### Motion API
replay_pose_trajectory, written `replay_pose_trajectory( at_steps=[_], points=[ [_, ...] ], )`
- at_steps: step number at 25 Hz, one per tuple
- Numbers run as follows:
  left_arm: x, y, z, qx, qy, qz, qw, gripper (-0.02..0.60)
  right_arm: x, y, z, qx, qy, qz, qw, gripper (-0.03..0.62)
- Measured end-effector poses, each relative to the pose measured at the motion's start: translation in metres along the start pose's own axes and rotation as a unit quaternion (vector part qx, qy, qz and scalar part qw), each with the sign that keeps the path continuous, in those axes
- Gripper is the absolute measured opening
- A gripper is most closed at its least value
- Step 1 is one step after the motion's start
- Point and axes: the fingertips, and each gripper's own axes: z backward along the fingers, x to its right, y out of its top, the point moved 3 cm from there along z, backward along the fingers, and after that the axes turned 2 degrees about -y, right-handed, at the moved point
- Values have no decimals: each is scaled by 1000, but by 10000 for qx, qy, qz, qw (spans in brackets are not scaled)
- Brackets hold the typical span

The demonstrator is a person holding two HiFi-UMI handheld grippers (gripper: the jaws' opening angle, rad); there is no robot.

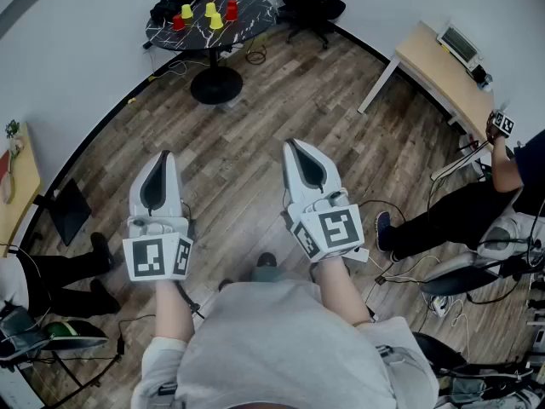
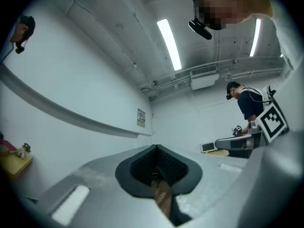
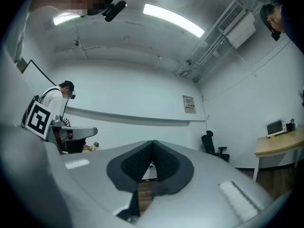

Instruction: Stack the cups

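Observation:
Far ahead in the head view stands a round black marble-topped table (image 1: 251,20) carrying yellow cups (image 1: 210,17) and red cups (image 1: 231,9). My left gripper (image 1: 163,156) and right gripper (image 1: 292,146) are held side by side over the wooden floor, well short of the table. Both are shut with nothing between the jaws. In the left gripper view the left gripper (image 2: 155,147) points at the wall and ceiling, and no cup shows there. The right gripper (image 3: 152,143) likewise faces a wall in the right gripper view.
A black office chair (image 1: 311,2) stands right of the table. A light wooden desk (image 1: 443,66) runs along the right, with a seated person (image 1: 477,207) beside it. Cables (image 1: 400,267) lie on the floor near my feet. Another person's legs (image 1: 60,275) show at the left.

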Motion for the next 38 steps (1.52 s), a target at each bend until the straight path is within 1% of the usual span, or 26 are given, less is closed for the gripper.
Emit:
replay_pose_trajectory(
  at_steps=[8, 16, 19, 22, 24, 26, 28, 30, 33, 35, 36, 38],
  points=[
    [2, -5, -23, 47, 31, 75, 10000, 6, 14, -1, -18, 7, 117, -13, 9999, 2],
    [-3, -6, -41, 65, 106, 27, 9999, 6, 20, -2, -39, 36, 214, -37, 9998, 2],
    [-2, -7, -50, 74, 123, 16, 9999, 6, 29, -3, -45, 47, 177, -41, 9998, 2],
    [3, -7, -57, 100, 139, -19, 9999, 6, 40, 1, -46, 307, 221, -202, 9991, 2],
    [7, -8, -58, 102, 132, -80, 9998, 6, 42, 5, -44, 589, 457, -329, 9967, 2],
    [9, -9, -60, 84, 109, -154, 9998, 6, 44, 8, -44, 695, 667, -246, 9950, 2],
    [8, -10, -64, 56, 121, -198, 9997, 6, 49, 10, -49, 739, 659, -172, 9949, 3],
    [2, -11, -70, 72, 222, -143, 9996, 6, 54, 7, -57, 761, 575, -250, 9951, 2],
    [-11, -15, -82, 277, 371, 173, 9988, 6, 57, -7, -73, 565, 578, -142, 9966, 2],
    [-20, -19, -95, 370, 356, 335, 9981, 6, 59, -13, -87, 418, 582, -68, 9974, 2],
    [-24, -22, -103, 362, 331, 335, 9982, 6, 60, -14, -96, 398, 578, -73, 9975, 2],
    [-35, -27, -123, 290, 274, 208, 9990, 6, 65, -16, -115, 422, 546, -101, 9976, 2]
  ],
)
